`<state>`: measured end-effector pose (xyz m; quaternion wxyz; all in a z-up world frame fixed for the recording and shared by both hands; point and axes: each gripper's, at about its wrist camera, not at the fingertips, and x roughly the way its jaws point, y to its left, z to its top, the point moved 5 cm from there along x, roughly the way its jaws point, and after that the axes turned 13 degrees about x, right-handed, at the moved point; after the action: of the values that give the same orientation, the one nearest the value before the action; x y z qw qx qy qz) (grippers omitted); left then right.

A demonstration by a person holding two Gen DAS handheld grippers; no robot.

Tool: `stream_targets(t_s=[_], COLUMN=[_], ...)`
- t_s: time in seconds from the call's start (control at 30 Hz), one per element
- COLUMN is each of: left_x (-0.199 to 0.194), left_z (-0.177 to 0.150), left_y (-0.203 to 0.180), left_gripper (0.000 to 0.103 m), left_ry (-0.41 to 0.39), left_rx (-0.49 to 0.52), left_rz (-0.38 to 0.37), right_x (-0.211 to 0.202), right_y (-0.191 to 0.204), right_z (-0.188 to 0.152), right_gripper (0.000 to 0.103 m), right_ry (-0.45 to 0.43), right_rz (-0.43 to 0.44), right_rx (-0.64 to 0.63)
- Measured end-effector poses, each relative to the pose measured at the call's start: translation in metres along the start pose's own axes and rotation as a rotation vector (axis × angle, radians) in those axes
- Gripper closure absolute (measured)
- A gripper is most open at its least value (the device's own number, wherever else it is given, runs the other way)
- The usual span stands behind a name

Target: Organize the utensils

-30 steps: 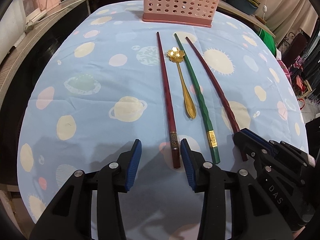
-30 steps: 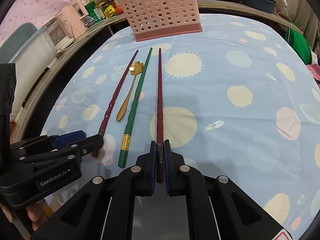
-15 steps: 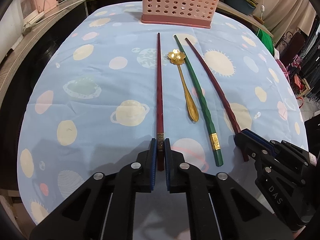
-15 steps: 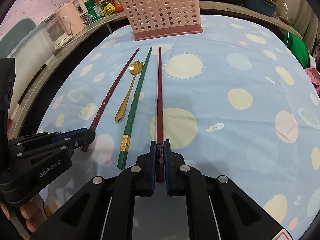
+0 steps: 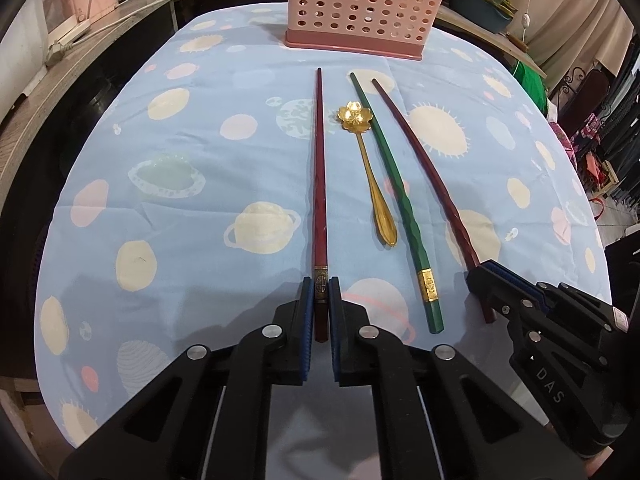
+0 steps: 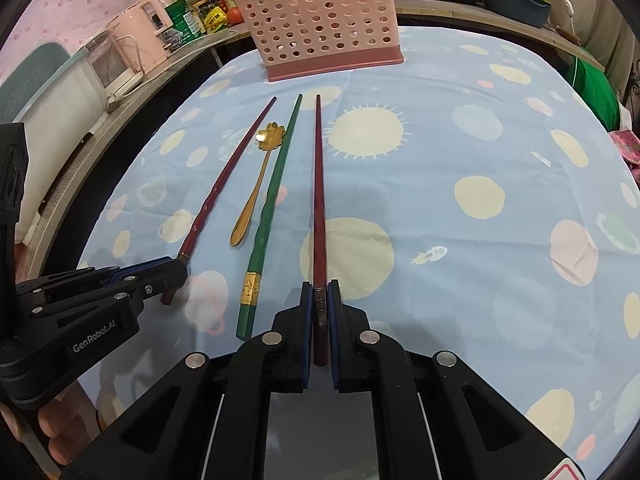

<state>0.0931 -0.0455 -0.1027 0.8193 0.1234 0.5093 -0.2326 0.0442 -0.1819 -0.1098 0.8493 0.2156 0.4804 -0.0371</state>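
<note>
the left gripper point(image 5: 321, 300) pinches the butt of the left red chopstick point(image 5: 320, 184) at lower centre. the right gripper point(image 6: 321, 304) pinches the other red chopstick point(image 6: 319, 200) likewise. between them on the cloth point(image 5: 192, 216) lie a gold spoon point(image 5: 370, 172) and a green chopstick point(image 5: 400, 204). the pink basket point(image 5: 360, 4) stands at top centre.

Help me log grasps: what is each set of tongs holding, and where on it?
Left tongs clamp the left red chopstick at its thick banded end. Right tongs clamp the right red chopstick at the same end.
</note>
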Motion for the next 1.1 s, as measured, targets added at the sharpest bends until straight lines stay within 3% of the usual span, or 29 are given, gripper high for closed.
stream_targets(t_s=[0.7, 1.1], left_x=[-0.051, -0.064], left_z=[0.025, 0.038], left_y=[0.011, 0.017], left_gripper=[0.096, 0.096], left_ry=[-0.106, -0.141], left_rx=[-0.011, -0.019], left_rz=[0.07, 0.051], right_x=[-0.049, -0.071], right_y=[0.006, 0.008], right_z=[0.033, 0.058], right_gripper=[0.096, 0.096], right_ry=[-0.132, -0.198], right_rz=[0.065, 0.073], right_rx=[0.021, 0.039])
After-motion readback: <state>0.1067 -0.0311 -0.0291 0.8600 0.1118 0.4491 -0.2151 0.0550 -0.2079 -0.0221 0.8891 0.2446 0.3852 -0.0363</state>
